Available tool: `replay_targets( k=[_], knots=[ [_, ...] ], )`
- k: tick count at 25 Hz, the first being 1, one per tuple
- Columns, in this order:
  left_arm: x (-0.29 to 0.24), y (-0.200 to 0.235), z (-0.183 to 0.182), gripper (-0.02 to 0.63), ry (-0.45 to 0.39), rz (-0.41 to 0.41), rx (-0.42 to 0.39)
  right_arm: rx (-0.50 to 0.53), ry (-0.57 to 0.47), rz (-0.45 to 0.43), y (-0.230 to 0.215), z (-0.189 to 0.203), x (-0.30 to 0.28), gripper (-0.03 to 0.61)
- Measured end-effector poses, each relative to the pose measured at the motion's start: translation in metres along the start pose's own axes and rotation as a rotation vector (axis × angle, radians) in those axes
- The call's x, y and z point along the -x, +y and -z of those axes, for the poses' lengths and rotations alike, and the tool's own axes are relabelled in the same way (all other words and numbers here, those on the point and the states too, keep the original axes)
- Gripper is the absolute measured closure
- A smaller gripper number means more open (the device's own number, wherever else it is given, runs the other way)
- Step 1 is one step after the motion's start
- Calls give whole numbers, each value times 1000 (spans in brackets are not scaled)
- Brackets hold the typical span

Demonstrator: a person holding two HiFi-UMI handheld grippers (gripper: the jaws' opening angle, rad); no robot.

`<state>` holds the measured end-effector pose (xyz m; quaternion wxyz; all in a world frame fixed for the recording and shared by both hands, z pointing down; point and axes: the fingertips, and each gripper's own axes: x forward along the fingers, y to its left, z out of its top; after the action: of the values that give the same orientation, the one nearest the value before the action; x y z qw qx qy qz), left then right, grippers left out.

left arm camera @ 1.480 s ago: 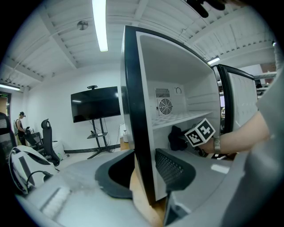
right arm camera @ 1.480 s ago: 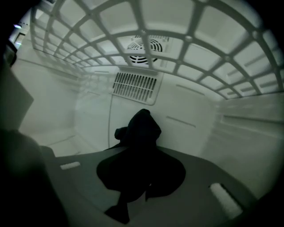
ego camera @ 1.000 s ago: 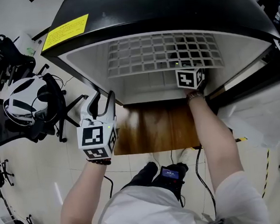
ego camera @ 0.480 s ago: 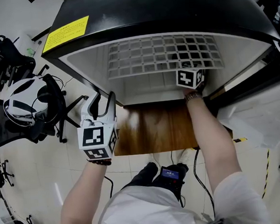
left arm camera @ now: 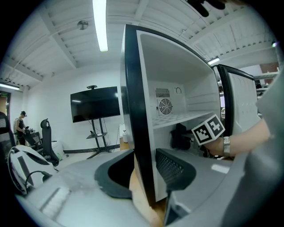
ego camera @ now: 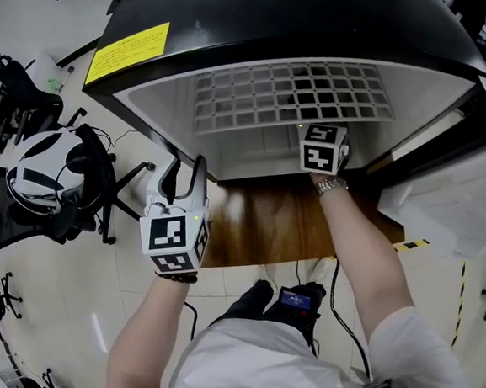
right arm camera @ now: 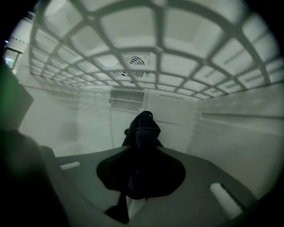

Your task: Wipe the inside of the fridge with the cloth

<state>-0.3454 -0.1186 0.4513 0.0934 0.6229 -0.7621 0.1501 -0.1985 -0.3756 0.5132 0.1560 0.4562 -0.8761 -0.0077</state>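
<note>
Since the earlier frame the right gripper [right arm camera: 141, 165] has slid back a little toward the fridge's [ego camera: 296, 24] front edge and rolled slightly. The left gripper [left arm camera: 143, 166] hasn't budged.

The cloth [right arm camera: 143, 128] is a dark bunched wad pinched tight in the right gripper's jaws, poking out past the tips. Its long axis runs the way the jaws point, straight at the fridge's back wall [right arm camera: 133, 111]. It sits under the wire shelf [ego camera: 244, 104], and we see clear space between it and the back wall, so it's not rubbing there right now. We reckon the next stroke means pushing forward to the back wall or dropping to the fridge's floor.

The right hand is obviously the nearer one. Its forearm reaches straight into the fridge, and the gripper looks roughly level, nose a touch down.

The left gripper stays outside, its jaws spread either side of the front edge of the fridge's left wall [left arm camera: 133, 111]. The pads don't look pressed on it, and it's holding nothing.
</note>
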Motion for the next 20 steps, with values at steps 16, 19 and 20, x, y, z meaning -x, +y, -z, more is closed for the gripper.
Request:
replay_targets(
  k=[16, 19, 20],
  knots=[
    [-1, 0, -1, 466, -8, 17, 6, 44, -15, -387, 196, -7, 21, 522],
    [0, 0, 0, 466, -10, 19, 1, 94, 36, -403, 207, 9, 13, 522],
    [0, 0, -1, 466, -11, 18, 0, 113, 55, -402, 208, 15, 10, 522]
  ],
)
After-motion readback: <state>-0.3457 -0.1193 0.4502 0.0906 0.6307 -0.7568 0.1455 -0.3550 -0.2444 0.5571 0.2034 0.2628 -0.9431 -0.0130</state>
